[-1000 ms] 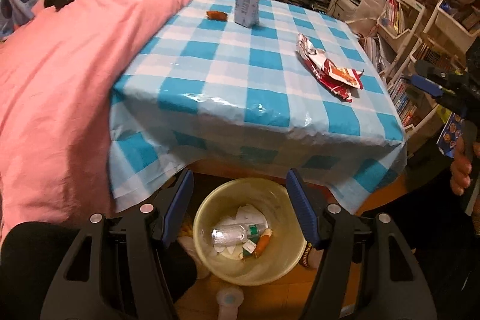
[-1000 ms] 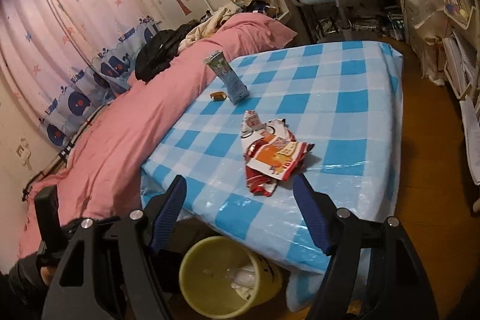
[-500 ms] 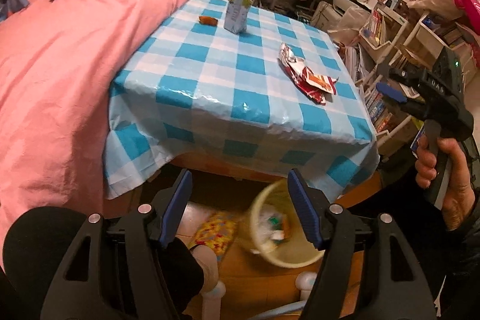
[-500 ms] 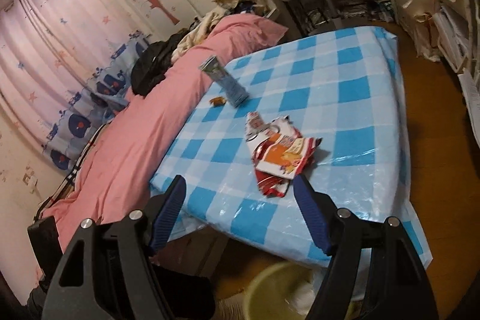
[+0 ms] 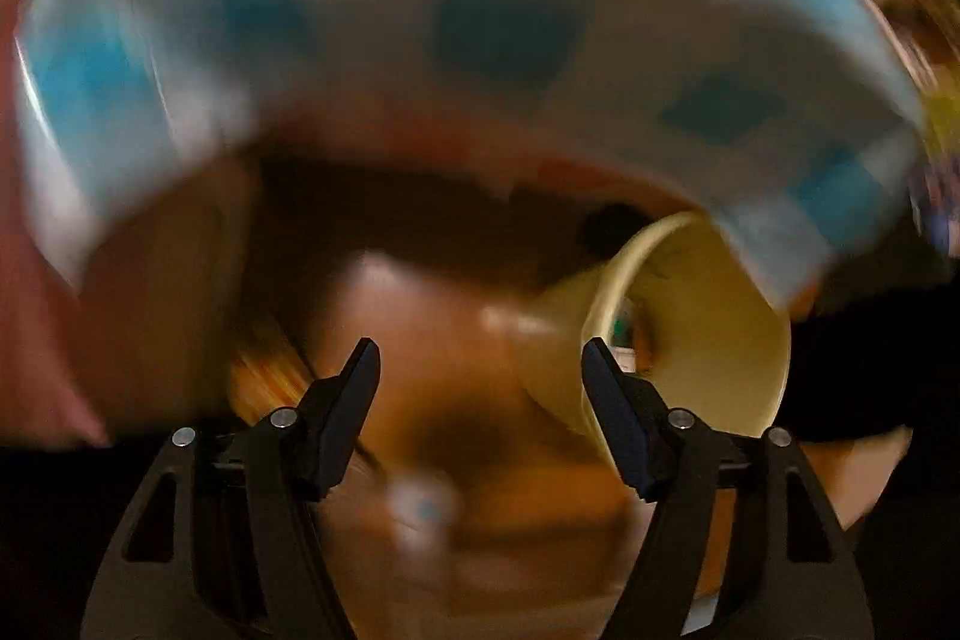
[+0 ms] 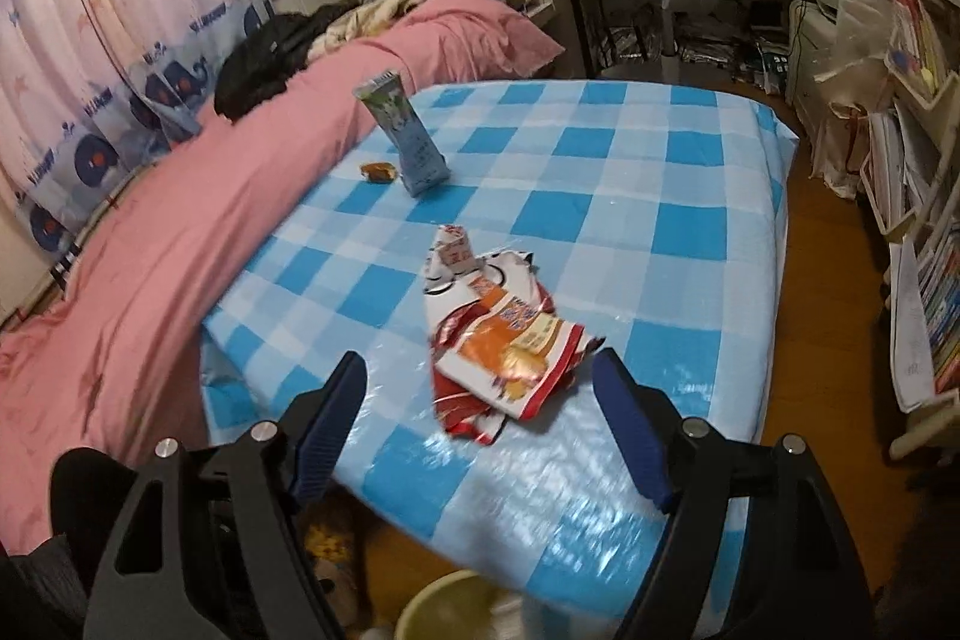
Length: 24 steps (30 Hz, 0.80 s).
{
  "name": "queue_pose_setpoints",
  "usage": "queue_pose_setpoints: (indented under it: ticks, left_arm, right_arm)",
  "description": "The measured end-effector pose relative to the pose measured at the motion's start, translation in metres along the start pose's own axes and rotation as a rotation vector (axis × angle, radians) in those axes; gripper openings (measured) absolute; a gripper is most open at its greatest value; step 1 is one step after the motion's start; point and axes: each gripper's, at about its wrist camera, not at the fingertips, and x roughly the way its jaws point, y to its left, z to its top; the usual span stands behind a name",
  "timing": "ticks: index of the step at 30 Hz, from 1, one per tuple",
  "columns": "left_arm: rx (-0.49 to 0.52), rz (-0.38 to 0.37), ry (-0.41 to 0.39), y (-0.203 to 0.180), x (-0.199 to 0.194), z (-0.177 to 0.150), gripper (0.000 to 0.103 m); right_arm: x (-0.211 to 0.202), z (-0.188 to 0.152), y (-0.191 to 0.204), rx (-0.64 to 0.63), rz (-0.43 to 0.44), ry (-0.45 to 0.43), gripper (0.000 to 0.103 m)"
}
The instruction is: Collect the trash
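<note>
Your right claw (image 6: pixel 477 391) hangs open and empty, the crumpled snack wrapper (image 6: pixel 501 346) lying on the surface just ahead between its fingers. It looks light, thin and slippery; pinch a raised fold. Your left claw (image 5: pixel 480 379) also gapes, bin (image 5: pixel 708 340) to its right.

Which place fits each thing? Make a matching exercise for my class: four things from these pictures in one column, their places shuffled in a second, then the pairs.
Things
1. crumpled red and orange snack wrappers
2. tall pale green drink carton
3. small orange-brown scrap
4. round pale yellow plastic bin

Places
A. on the floor, below the tablecloth's edge
B. upright at the table's far side
C. lying just beside the carton
D. between the right gripper's open fingers

Pairs: 1-D, 2-B, 3-C, 4-A
</note>
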Motion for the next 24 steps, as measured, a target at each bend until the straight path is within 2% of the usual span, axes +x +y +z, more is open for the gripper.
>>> queue_pose_setpoints:
  ticks: [1,3,7,11,12,13,16,18,20,22,24]
  left_arm:
    - [-0.120,-0.057,0.024,0.013,0.014,0.005,0.064]
    - [-0.294,-0.135,0.027,0.033,0.031,0.009,0.064]
    - [-0.574,-0.198,0.119,0.062,0.087,0.012,0.064]
    - [-0.778,-0.270,0.255,0.092,0.159,0.013,0.064]
    - [-0.793,-0.278,0.274,0.097,0.169,0.015,0.064]
    - [-0.790,-0.281,0.292,0.098,0.183,0.020,0.064]
    - [-0.682,-0.254,0.349,0.090,0.217,0.040,0.064]
    - [-0.519,-0.201,0.363,0.070,0.239,0.061,0.064]
    - [-0.439,-0.201,0.371,0.060,0.256,0.077,0.065]
    - [-0.377,-0.198,0.339,0.047,0.270,0.093,0.065]
    - [-0.353,-0.231,0.275,0.039,0.276,0.109,0.065]
  right_arm:
    - [0.004,0.001,-0.001,-0.006,-0.003,0.008,0.075]
    - [0.014,0.001,-0.004,-0.027,-0.017,0.038,0.075]
    - [0.024,0.002,0.002,-0.083,-0.013,0.072,0.075]
    - [0.032,0.010,0.009,-0.135,0.009,0.091,0.075]
    - [0.034,0.013,0.007,-0.135,0.015,0.095,0.075]
    - [0.036,0.016,0.003,-0.126,0.024,0.095,0.075]
    - [0.043,0.025,-0.013,-0.053,0.050,0.090,0.075]
    - [0.047,0.031,-0.026,0.032,0.072,0.087,0.075]
    - [0.051,0.036,-0.035,0.092,0.088,0.089,0.075]
    - [0.055,0.039,-0.034,0.087,0.075,0.101,0.075]
    - [0.065,0.037,-0.028,0.067,0.074,0.151,0.075]
